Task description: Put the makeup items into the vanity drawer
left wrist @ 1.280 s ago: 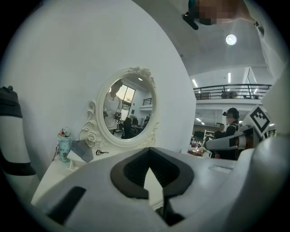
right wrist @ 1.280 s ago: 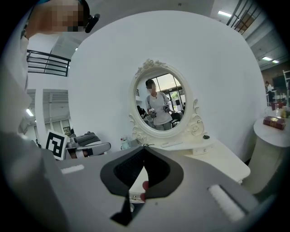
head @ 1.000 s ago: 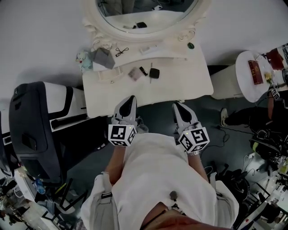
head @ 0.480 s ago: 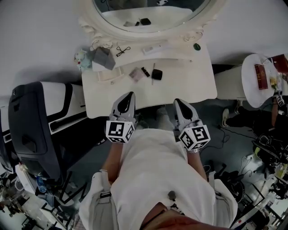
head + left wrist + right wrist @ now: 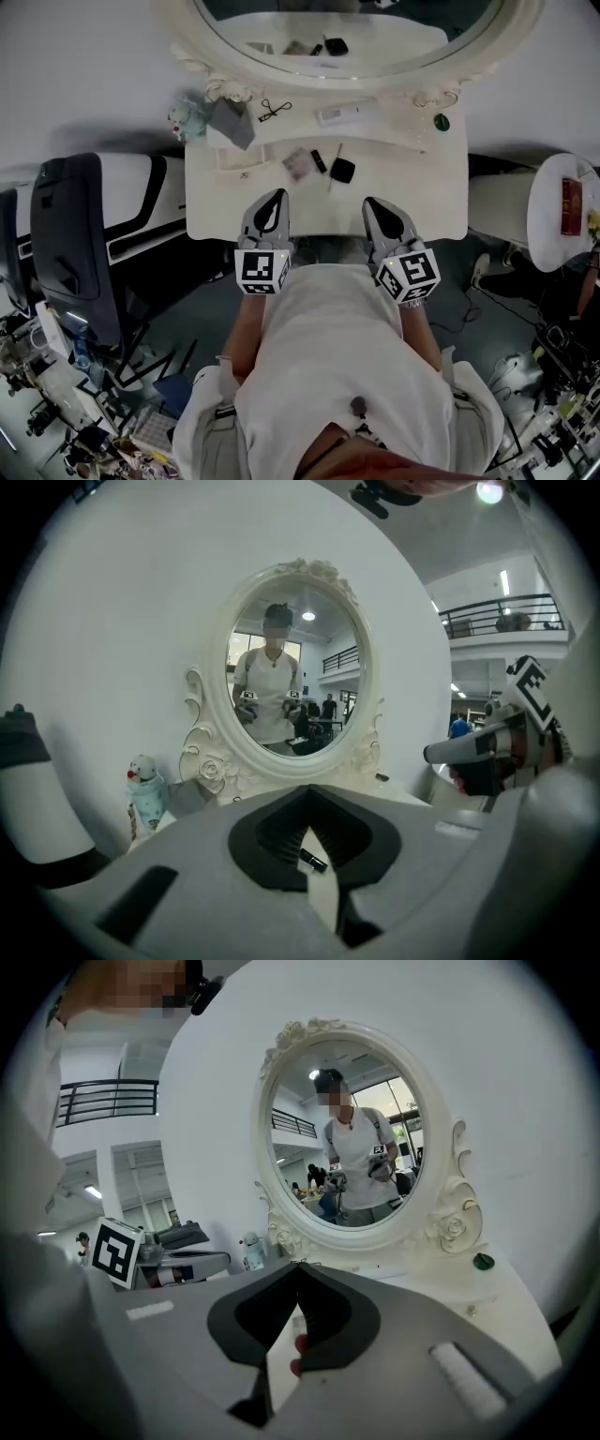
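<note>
L gripper (image 5: 274, 199) jaws fully together, nothing held. Its own view shows only a thin slit betw the pads, w/ a black tube (image 5: 313, 860) on the tabletop seen through it. R gripper (image 5: 373, 204) same: pads closed, empty. Something red shows through its slit, can't tell what. Both tips hang over the front edge of the white vanity top (image 5: 412, 187), pointing at the mirror (image 5: 356, 28), side by side w/ a gap betw them.

Makeup not yet touched. Main cluster is on the lower tabletop, ahead of both grippers and roughly in line w/ the gap betw them:
- greyish-pink palette (image 5: 299, 163), on L gripper's side
- black tube just right of it, long axis diagonal, far end leaning left
- black compact (image 5: 342, 170), just right again, on R gripper's side

More on the raised shelf under the mirror, further off: eyelash curler (image 5: 274, 110), white tube (image 5: 345, 113), small green item (image 5: 442, 122) far right. Grey pouch (image 5: 232, 123) and snowman figure (image 5: 184, 116) at the left end.

Drawer: no open drawer shows in any view. The front can't be seen from above, so prob. still closed.

Judgement: approach stage. Either gripper must spread its jaws before any pick. L is nearer the palette and tube, R nearer the compact. For the tube, the jaws should close across its short width, i.e. square to the diagonal.
</note>
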`<state>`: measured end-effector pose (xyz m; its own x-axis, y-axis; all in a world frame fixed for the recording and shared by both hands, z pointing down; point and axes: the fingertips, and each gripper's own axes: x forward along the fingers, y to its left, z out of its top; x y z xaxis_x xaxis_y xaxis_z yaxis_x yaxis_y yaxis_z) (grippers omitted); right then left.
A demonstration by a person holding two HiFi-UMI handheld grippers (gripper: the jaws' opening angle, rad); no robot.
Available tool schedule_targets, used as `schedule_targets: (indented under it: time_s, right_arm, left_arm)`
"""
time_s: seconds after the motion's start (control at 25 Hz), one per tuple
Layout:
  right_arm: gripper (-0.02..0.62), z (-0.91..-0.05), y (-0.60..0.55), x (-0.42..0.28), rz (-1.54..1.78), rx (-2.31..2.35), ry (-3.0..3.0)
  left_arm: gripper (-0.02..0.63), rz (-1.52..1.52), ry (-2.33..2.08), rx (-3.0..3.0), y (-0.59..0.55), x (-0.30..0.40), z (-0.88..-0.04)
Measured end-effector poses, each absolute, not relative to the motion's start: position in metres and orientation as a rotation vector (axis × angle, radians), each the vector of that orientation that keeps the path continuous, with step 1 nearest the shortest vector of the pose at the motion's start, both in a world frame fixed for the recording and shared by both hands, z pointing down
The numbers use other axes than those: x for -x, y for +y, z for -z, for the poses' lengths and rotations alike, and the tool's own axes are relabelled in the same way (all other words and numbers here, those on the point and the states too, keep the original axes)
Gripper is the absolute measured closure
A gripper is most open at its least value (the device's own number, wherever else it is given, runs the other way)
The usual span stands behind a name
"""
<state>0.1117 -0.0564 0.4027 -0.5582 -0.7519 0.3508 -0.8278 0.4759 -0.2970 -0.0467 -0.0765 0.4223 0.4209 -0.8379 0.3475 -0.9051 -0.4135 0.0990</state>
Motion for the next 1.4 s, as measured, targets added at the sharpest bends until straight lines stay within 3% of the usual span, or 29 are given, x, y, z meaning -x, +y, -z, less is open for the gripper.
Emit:
schedule_targets:
  time_s: [0.28, 1.08, 1.4]
  right_arm:
    - [0.588, -0.427, -0.098, -0.112, -0.727, -1.257, -2.584]
    - [0.588, -0.503, -0.132, -0.135, -0.909, -1.237, -2.518]
    - [0.588, -0.517, -0.131, -0.133, -0.950, -1.226, -2.507]
  left_arm:
    - [0.589, -0.527, -1.479, -2.368, -0.112, 0.042, -0.461]
    - [0.197, -1.316, -0.827, -2.256, -0.149, -0.003, -0.685]
    - [0.164, -1.525, -0.769, -2.144, -0.163, 0.005, -0.724]
